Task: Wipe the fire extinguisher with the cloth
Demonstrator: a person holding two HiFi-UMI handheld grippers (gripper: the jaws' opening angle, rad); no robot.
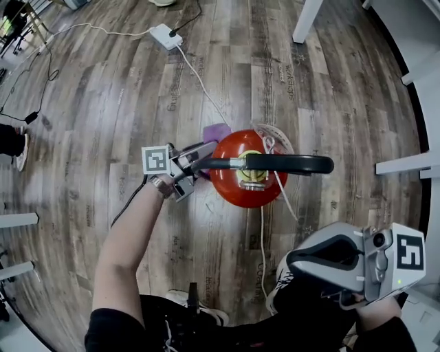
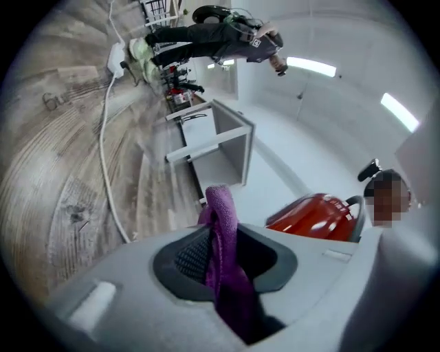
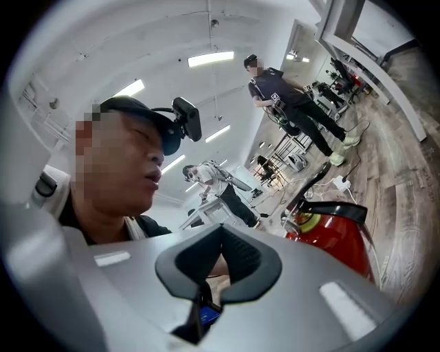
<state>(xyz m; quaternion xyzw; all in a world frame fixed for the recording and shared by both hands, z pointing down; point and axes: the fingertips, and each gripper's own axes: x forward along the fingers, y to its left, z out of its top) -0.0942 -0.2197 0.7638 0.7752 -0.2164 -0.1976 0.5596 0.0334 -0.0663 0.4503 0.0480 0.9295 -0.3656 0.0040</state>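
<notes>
A red fire extinguisher (image 1: 237, 180) with a black handle (image 1: 282, 163) stands on the wooden floor in the middle of the head view. My left gripper (image 1: 203, 159) is at its left side, shut on a purple cloth (image 1: 216, 132) that lies against the red body. In the left gripper view the cloth (image 2: 223, 234) hangs pinched between the jaws, with the extinguisher (image 2: 315, 216) to the right. My right gripper (image 1: 295, 260) is held low at the lower right, away from the extinguisher, shut with nothing in it. The right gripper view has the extinguisher (image 3: 338, 240) at the right.
A white power strip (image 1: 166, 36) and its cable (image 1: 203, 86) lie on the floor behind the extinguisher. White furniture legs (image 1: 306, 20) and a shelf (image 1: 405, 163) stand at the right. A bystander's shoe (image 1: 20, 152) is at the far left. Other people (image 3: 292, 103) stand further off.
</notes>
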